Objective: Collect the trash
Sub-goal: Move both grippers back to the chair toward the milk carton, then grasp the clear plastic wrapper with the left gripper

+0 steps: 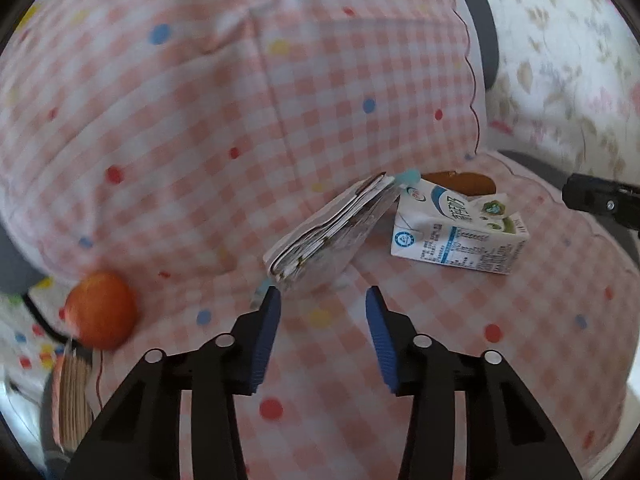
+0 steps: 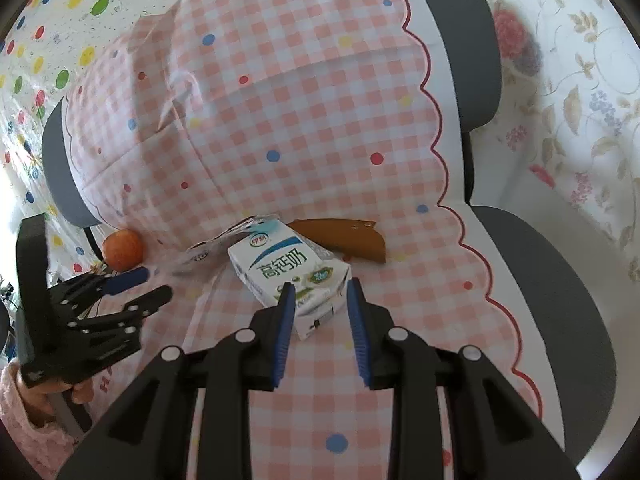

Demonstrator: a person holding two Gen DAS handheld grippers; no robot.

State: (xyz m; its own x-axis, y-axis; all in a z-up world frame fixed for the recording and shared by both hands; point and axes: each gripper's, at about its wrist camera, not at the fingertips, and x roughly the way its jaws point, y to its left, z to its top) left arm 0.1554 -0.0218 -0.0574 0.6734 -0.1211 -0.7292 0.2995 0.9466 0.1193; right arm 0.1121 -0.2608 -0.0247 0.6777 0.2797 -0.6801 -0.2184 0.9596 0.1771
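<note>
Milk carton [image 2: 294, 276] on the checked cloth [image 2: 304, 128], its near end between your right gripper [image 2: 320, 290] pads, contact unclear; likely empty, light, crushable; pinch the flat sides gently; left gripper [image 1: 322, 296] open before the flattened wrapper [image 1: 330, 232].

Apple [image 2: 123, 255] on checked cloth [image 2: 280, 120], grey chair [image 2: 560, 300]
</note>
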